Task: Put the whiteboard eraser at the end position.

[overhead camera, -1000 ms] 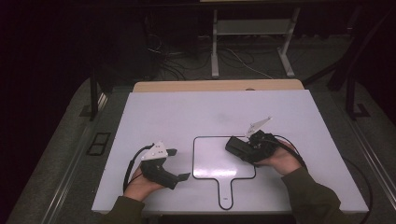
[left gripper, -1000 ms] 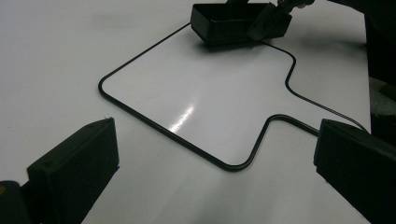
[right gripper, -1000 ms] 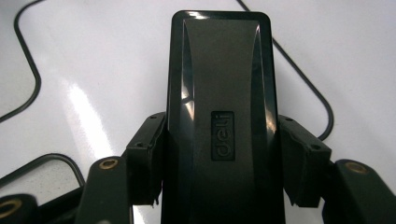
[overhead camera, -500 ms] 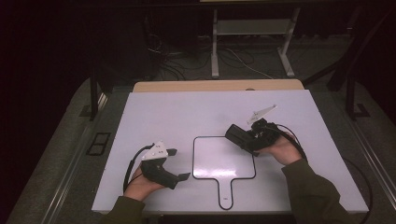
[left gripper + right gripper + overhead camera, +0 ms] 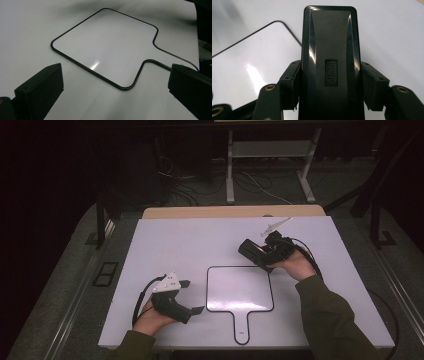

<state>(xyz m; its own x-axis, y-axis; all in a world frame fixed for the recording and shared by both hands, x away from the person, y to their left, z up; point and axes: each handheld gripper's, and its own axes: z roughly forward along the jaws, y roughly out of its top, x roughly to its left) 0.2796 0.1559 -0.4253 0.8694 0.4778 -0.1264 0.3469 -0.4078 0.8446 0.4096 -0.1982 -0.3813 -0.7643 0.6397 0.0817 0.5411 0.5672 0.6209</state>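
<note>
Two risks as the right gripper [image 5: 328,105], jaws clamped on the black eraser [image 5: 329,62] jutting ahead of them, nears the whiteboard [image 5: 240,289]: a skewed eraser could slip, or the board slides, since the left gripper [image 5: 192,296] waits wide open beside it.

The eraser [image 5: 329,65] looks like glossy dark plastic with a smooth, slightly reflective back and an embossed label. The small whiteboard [image 5: 105,47] is glossy white with a thin black rim, catching glare, while the counter [image 5: 190,240] beneath is smooth, matt white.
</note>
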